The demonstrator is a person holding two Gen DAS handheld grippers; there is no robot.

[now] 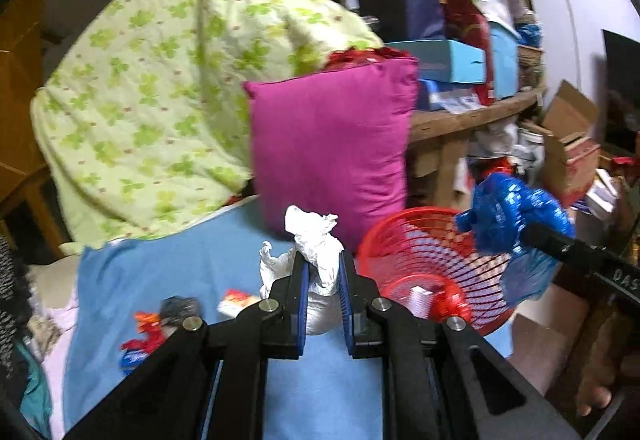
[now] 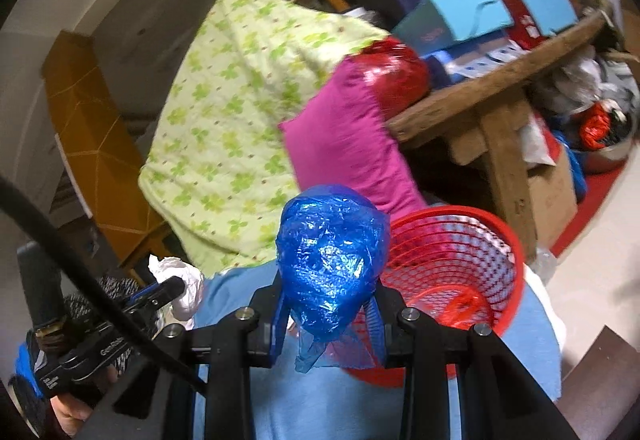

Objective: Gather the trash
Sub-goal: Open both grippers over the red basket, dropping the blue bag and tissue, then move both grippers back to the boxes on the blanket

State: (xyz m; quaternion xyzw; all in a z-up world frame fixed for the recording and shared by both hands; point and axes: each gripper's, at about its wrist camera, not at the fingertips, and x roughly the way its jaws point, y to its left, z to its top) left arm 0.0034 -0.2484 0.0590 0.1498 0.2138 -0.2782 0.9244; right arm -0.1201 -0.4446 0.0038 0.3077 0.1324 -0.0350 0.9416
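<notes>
Blue sheet (image 1: 224, 272): red basket (image 1: 404, 240) holds scraps; left gripper (image 1: 324, 276) clamps white wad (image 1: 316, 260), right gripper (image 2: 330, 304) blue bag (image 2: 332, 260)

A magenta pillow (image 1: 332, 147) stands on the blue sheet (image 1: 168, 280), leaning against a green-patterned quilt (image 1: 160, 87). Behind it, a wooden shelf (image 2: 492, 79) holds turquoise boxes (image 1: 452, 59) (stacked among red ones).

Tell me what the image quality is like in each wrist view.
Left wrist: fisheye bends the shelf edge; the magenta pillow and blue plastic bag are motion-smeared, while the white crumpled paper stays fairly crisp. Right wrist: dim corners, glare glints on the blue plastic bag, soft red basket.
</notes>
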